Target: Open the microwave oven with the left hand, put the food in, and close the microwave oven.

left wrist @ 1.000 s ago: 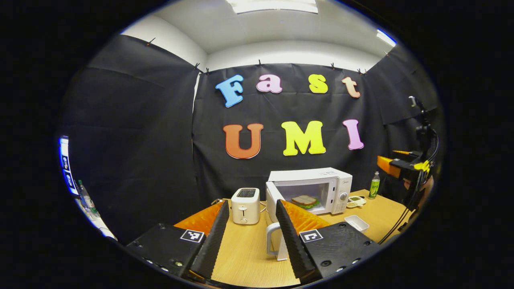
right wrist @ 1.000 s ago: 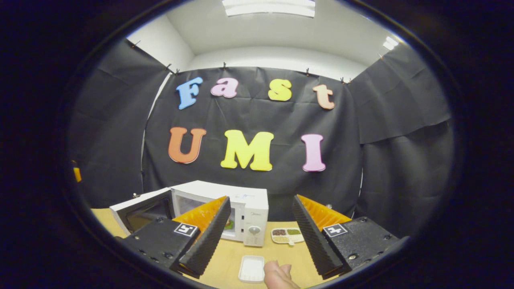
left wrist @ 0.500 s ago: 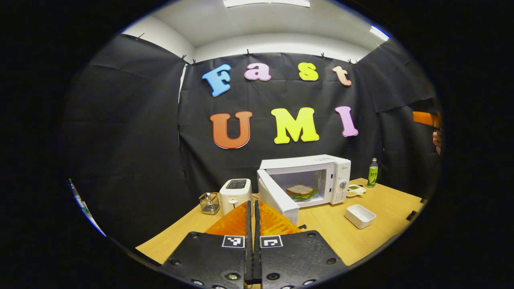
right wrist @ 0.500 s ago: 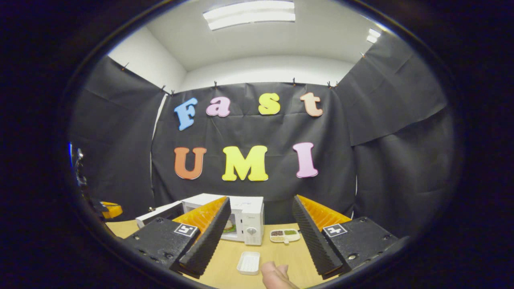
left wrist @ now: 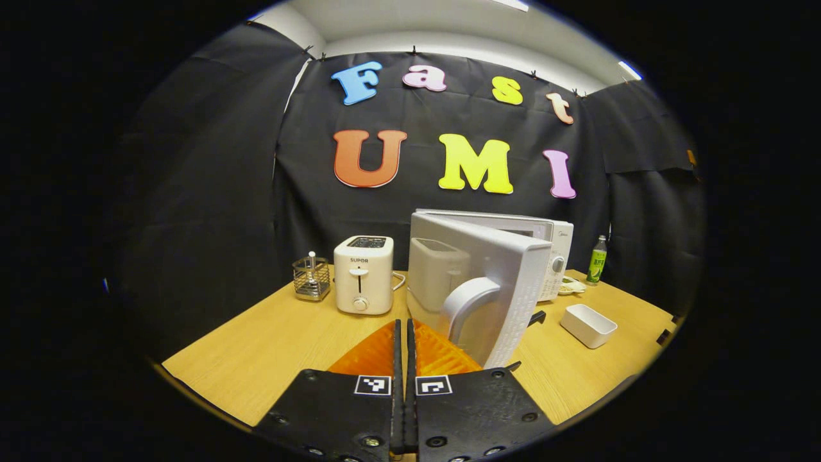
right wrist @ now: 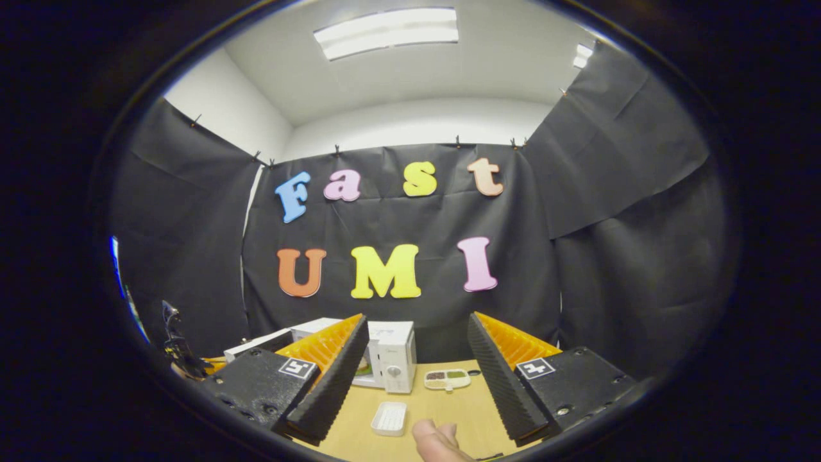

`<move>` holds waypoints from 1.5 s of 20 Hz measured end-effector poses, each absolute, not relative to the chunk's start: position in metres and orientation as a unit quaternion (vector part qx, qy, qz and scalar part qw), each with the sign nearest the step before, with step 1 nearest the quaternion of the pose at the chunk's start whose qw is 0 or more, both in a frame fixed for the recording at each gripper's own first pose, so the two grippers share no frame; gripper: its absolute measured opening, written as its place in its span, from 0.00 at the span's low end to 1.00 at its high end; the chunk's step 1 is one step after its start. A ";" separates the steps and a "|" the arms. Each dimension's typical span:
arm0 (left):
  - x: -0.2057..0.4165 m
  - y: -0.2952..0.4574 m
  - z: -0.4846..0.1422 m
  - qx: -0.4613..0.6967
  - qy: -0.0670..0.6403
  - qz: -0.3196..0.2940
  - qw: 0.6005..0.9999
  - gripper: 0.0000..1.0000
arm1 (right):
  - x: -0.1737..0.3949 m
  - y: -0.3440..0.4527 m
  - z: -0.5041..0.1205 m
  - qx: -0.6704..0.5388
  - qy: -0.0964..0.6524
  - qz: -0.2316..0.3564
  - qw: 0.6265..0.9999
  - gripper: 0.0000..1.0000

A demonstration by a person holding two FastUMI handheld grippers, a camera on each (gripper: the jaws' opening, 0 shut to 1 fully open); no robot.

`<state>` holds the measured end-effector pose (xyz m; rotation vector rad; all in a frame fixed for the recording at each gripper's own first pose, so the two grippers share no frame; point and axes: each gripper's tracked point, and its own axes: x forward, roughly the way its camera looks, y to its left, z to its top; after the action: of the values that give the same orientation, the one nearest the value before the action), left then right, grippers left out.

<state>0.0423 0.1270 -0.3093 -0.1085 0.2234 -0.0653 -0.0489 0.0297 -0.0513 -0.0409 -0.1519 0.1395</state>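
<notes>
the left tongs (left wrist: 403,327) are pressed together, holding nothing, just before the microwave oven (left wrist: 497,269)'s half-swung door (left wrist: 478,289) with its curved handle (left wrist: 465,307). beside the microwave oven on the wooden worktop (left wrist: 269,340): a boxy toaster (left wrist: 363,274), a wire basket (left wrist: 312,279), a white tray (left wrist: 588,325), a green bottle (left wrist: 597,260). the right tongs (right wrist: 417,372) are spread, well back; a fingertip (right wrist: 436,441) shows near, the food (right wrist: 364,367) sits inside the microwave oven.

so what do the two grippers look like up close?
Left gripper and right gripper match: black bolted finger mounts, each carrying a small square black-and-white fiducial tag, with ribbed wedge-shaped fingers that have serrated inner faces. A bare thumb shows below the right one.
</notes>
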 end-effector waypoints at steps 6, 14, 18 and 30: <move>0.045 0.103 -0.312 -0.045 0.101 -0.066 0.992 0.00 | -0.049 0.025 -0.059 -0.014 -0.066 0.073 0.995 0.92; 0.062 0.051 -0.313 -0.053 0.098 -0.110 0.988 0.00 | -0.040 0.006 -0.068 0.003 -0.060 0.062 0.996 0.99; 0.083 0.022 -0.315 -0.051 0.105 -0.128 0.985 0.00 | -0.034 0.002 -0.077 0.010 -0.049 0.066 0.997 0.98; 0.155 -0.078 -0.314 -0.028 0.104 -0.188 0.976 0.00 | 0.014 -0.018 -0.101 0.014 -0.021 0.067 0.997 0.99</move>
<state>0.1550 -0.0776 -0.3140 -0.0565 0.2091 -0.3781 0.0141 -0.0178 -0.1009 0.0284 -0.0421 0.1339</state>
